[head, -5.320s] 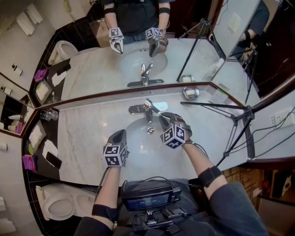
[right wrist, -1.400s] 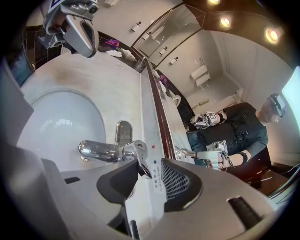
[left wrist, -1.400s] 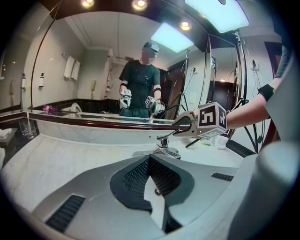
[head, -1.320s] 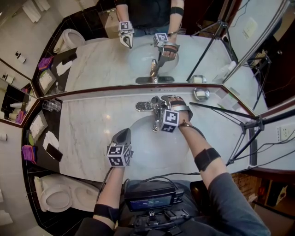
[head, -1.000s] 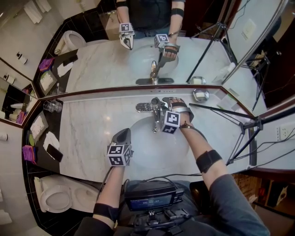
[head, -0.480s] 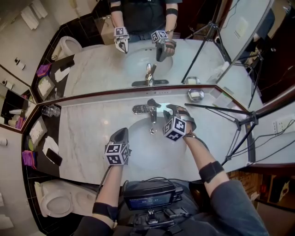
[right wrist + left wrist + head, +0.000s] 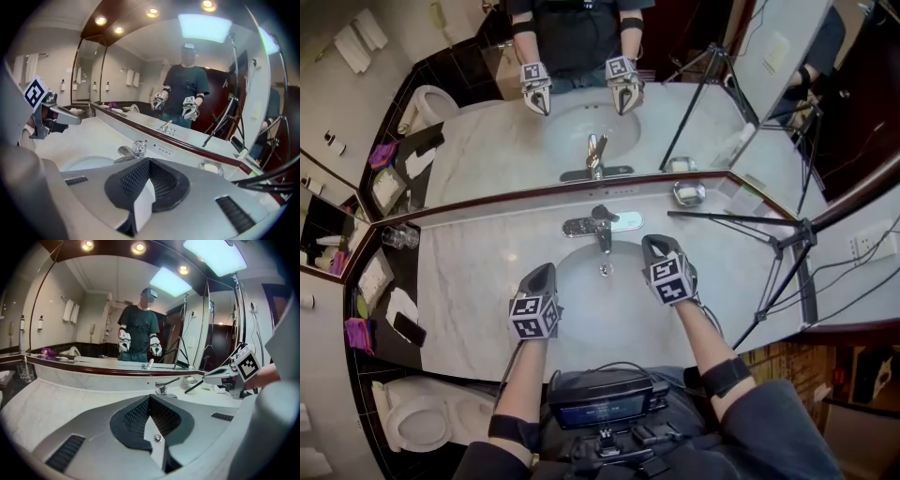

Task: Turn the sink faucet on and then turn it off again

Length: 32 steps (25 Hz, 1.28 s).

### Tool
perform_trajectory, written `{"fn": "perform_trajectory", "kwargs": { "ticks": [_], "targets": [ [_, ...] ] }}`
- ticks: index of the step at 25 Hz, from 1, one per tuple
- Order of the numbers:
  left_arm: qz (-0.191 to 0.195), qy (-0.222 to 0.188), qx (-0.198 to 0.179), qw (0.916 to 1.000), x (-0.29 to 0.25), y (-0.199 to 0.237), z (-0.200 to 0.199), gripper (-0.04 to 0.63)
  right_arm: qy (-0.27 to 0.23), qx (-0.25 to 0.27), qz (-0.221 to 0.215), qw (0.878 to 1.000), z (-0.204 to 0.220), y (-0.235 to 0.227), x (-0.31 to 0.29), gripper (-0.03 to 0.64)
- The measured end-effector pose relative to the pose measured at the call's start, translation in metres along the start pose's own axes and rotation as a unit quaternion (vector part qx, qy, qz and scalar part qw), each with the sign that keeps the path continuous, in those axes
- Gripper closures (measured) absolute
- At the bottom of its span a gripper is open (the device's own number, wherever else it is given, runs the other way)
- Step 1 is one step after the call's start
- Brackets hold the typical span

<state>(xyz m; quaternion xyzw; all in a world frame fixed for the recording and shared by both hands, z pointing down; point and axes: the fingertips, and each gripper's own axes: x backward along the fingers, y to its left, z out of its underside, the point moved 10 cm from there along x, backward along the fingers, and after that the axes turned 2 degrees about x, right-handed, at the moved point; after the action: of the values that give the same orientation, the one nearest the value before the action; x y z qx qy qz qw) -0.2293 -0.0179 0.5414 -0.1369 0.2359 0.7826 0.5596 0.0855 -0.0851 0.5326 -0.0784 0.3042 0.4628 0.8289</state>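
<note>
The chrome faucet [image 7: 598, 225] stands at the back of the white basin [image 7: 581, 305], its lever pointing forward and low. I see no water running. My right gripper [image 7: 654, 243] hovers over the basin's right rim, apart from the faucet. Its jaws have just been closing and are shut with nothing between them. In the right gripper view the faucet [image 7: 133, 149] lies just beyond the shut jaws. My left gripper [image 7: 546, 271] hangs shut and empty over the basin's left rim. The left gripper view shows the faucet [image 7: 164, 386] ahead and the right gripper [image 7: 228, 374] at the right.
A wide mirror [image 7: 581, 103] runs behind the marble counter [image 7: 478, 272]. A metal soap dish [image 7: 687, 192] sits at the back right, and a black tripod [image 7: 783, 246] leans over the right side. A glass [image 7: 395, 234] and a phone [image 7: 410, 326] lie at the left, above a toilet [image 7: 417, 412].
My right gripper has left the faucet lever, pulled back toward me and to the right, rolled upright and shut its jaws. The left gripper has stayed in place.
</note>
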Motion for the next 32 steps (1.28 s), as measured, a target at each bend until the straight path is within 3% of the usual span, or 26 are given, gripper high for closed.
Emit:
{"fn": "perform_trajectory", "kwargs": {
  "ticks": [4,7,20,27,32],
  "targets": [
    [0.004,-0.005,0.010,0.9999,0.001,0.000,0.001,0.592,-0.008,-0.106,-0.006,0.994,0.025,-0.003,0.012,0.598],
    [0.009,-0.004,0.016,0.9998,0.002,0.001,0.003,0.592,-0.013,-0.150,-0.007,0.989,0.040,-0.003,0.018,0.598],
    [-0.001,-0.004,-0.003,1.0000,-0.001,-0.004,0.003,0.591,-0.006,-0.177,-0.017,0.984,0.055,0.003,0.024,0.597],
    [0.035,0.003,-0.070,0.9969,-0.025,-0.014,-0.013,0.553,-0.005,-0.177,-0.020,0.984,0.054,0.003,0.020,0.597],
    [0.081,0.018,-0.162,0.9834,-0.054,-0.034,-0.036,0.469,0.000,-0.174,-0.018,0.985,0.059,0.002,0.018,0.597]
  ]
}}
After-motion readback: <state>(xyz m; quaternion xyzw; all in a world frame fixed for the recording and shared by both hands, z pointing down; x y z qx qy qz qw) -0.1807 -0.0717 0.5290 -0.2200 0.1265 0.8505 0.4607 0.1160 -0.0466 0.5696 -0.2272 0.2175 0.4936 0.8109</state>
